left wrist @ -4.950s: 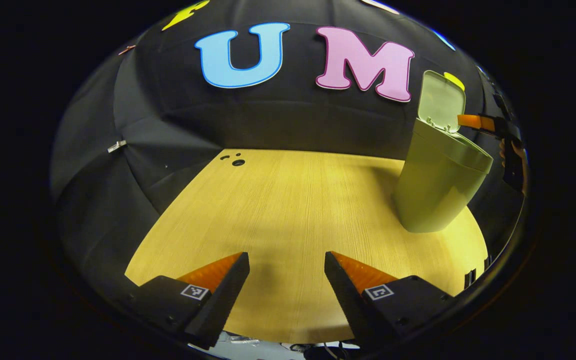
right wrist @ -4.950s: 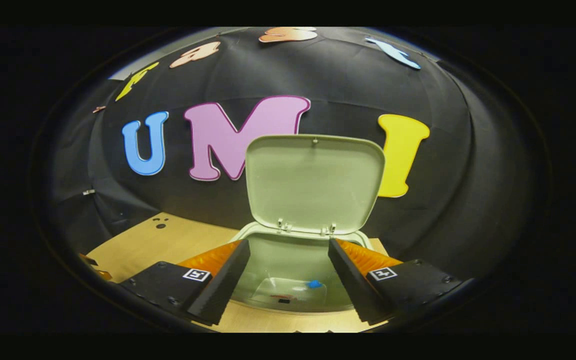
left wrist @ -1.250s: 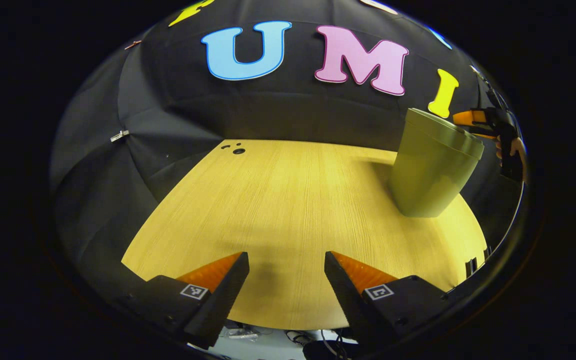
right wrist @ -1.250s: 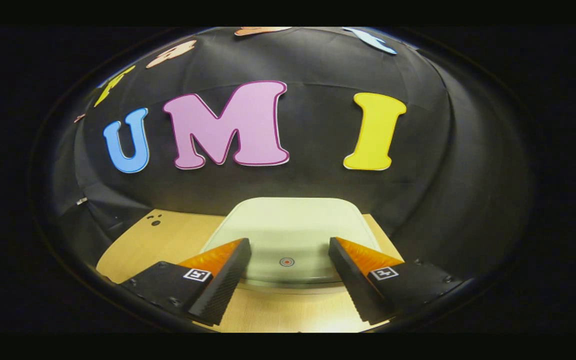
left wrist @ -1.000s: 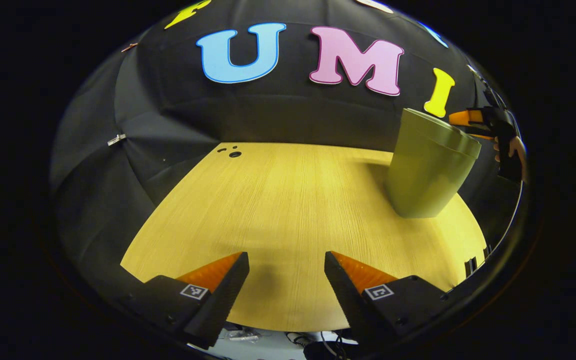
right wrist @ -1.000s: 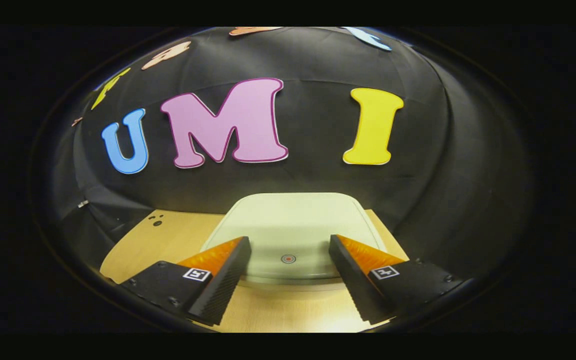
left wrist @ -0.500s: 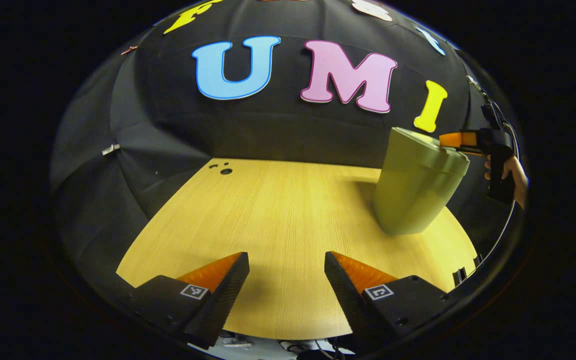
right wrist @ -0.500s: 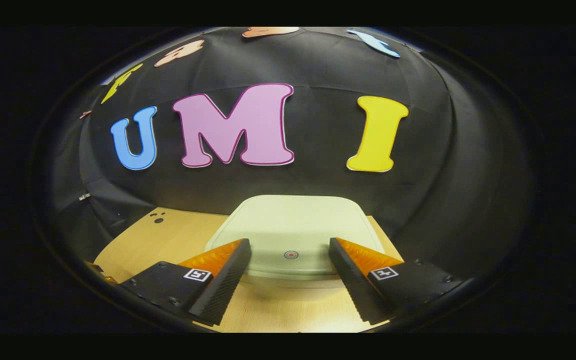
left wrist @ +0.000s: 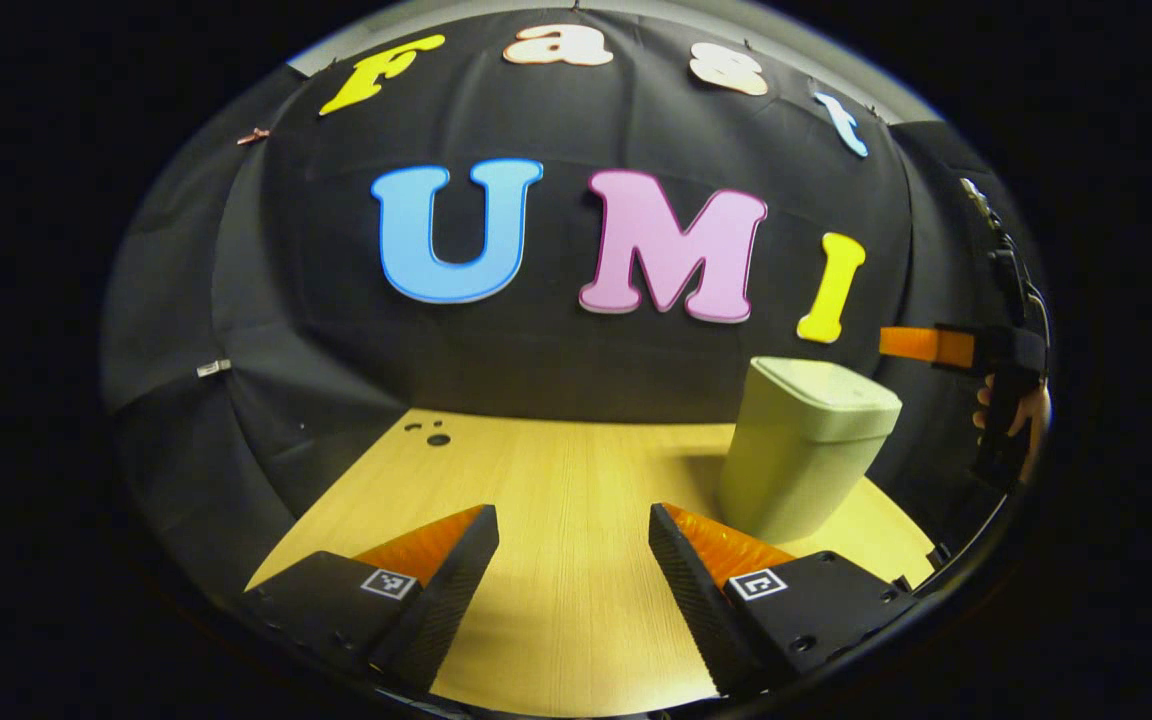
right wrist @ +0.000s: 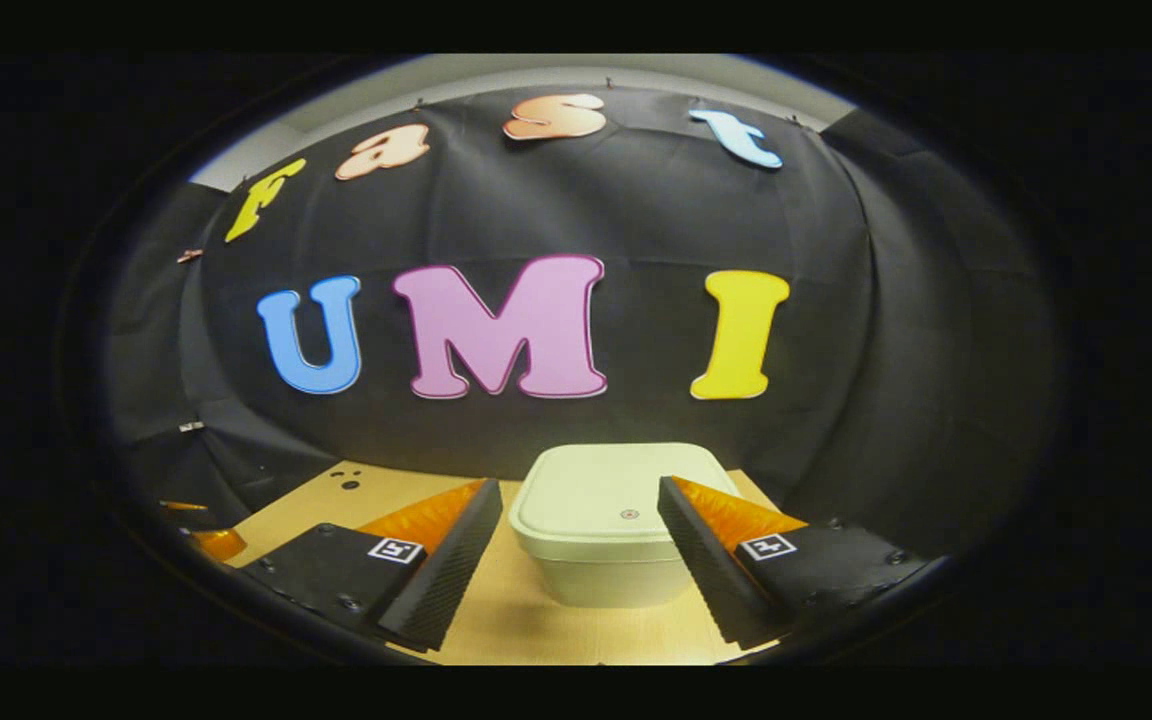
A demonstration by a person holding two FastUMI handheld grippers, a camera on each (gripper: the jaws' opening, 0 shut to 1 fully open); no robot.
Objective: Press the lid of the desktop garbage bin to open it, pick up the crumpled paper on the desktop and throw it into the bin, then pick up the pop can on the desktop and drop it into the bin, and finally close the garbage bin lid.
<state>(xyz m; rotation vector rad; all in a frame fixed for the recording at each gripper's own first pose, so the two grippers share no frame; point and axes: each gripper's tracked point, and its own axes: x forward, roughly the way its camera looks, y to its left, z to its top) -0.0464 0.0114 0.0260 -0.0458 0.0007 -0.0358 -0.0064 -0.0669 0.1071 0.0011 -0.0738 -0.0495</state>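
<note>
Lid (right wrist: 621, 485) sits flat on the bin (left wrist: 801, 455) at lower centre (task looks finished); right gripper (right wrist: 579, 545) and left gripper (left wrist: 573, 565), both wide and empty, should retreat without nudging it.

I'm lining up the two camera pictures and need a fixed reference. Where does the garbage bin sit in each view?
Left gripper view: the garbage bin stands right of centre on the wooden table, lid shut, beyond the right finger.
Right gripper view: the garbage bin sits low at centre, seen between the two fingers, lid shut.
Shared landmark: the three dark holes near the table's far left corner.
</note>
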